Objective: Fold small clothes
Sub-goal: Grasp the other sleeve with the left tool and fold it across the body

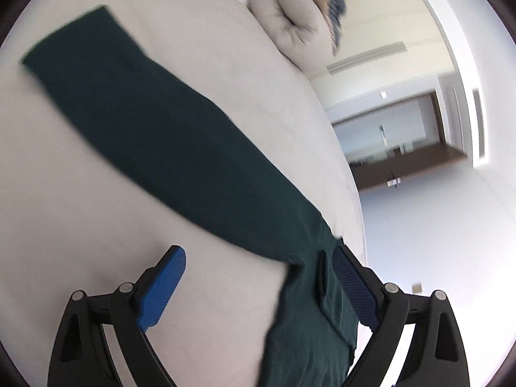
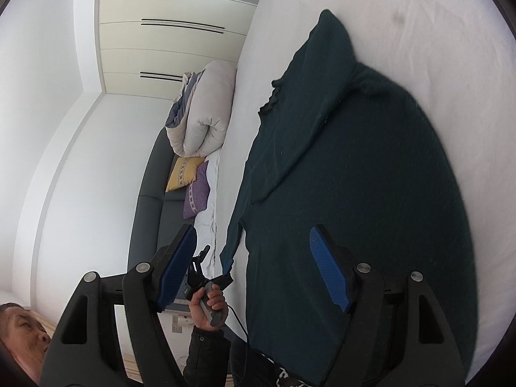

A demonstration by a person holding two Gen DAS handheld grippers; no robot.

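A dark green garment point(image 2: 348, 167) is being spread over a pale bed sheet point(image 2: 435, 32), partly folded, with a sleeve laid across its body. In the left wrist view the same cloth point(image 1: 154, 122) is seen as a long band running across the sheet point(image 1: 80, 209), its near end bunched against the right-hand blue pad. The left gripper point(image 1: 258, 290) is being held wide open; cloth is lying between its jaws, but it is not being pinched. The right gripper point(image 2: 254, 267) is likewise being held apart above the garment's lower edge, nothing being clamped. A hand point(image 2: 206, 309) grasping the other tool's handle is seen beyond. A rolled duvet point(image 2: 206, 113) and two cushions point(image 2: 190, 180) are being kept at the bed's far end.
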